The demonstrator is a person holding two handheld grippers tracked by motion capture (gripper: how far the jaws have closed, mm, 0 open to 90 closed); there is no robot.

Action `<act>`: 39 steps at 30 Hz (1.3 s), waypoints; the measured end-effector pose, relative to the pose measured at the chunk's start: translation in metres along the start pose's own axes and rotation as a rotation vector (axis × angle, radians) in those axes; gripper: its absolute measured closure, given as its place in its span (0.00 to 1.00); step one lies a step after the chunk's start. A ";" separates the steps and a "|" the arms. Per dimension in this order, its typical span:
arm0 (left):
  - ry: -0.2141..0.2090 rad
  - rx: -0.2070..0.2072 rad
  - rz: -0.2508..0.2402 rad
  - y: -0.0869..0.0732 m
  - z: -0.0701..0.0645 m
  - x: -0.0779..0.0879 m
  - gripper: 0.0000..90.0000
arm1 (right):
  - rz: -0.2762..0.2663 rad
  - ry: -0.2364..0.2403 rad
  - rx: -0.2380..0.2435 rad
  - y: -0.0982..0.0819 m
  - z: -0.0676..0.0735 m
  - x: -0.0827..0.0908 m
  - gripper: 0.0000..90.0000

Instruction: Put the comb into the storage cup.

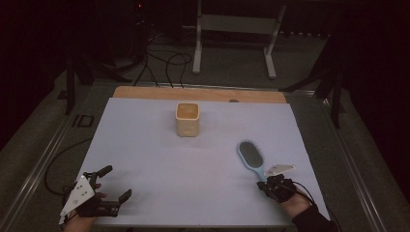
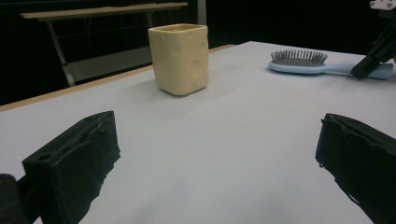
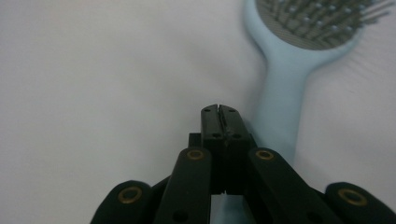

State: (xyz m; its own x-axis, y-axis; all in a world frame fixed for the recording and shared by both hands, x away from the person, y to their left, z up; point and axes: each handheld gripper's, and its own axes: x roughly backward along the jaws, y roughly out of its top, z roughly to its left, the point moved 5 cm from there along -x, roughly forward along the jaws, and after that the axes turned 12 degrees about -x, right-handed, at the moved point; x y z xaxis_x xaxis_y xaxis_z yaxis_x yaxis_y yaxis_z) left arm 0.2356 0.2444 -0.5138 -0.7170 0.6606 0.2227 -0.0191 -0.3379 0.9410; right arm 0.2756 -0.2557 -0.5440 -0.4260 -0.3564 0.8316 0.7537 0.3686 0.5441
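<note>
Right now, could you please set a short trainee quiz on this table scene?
1. True or false: the right tongs are shut with nothing between them.
2. Which way do the bristles of the hairbrush face? A up, B down, C cannot tell.
3. Fill in: the left tongs are ____, pointing towards the cream cup.

Key: 1 true, with the brush's handle lying just beside them. 2 A. 3 open.

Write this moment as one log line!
right claw: shut, beside hairbrush handle | left claw: open, empty | cup: upright
</note>
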 end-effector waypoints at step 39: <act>0.000 0.001 0.000 0.000 0.000 0.000 0.00 | -0.063 -0.056 0.047 0.029 -0.005 0.032 0.84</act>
State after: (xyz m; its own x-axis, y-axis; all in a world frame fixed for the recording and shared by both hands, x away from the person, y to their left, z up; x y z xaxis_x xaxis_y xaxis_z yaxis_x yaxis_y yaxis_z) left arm 0.2356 0.2444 -0.5137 -0.7168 0.6607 0.2230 -0.0182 -0.3373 0.9412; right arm 0.2865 -0.2607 -0.5016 -0.5004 -0.3323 0.7995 0.7008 0.3868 0.5994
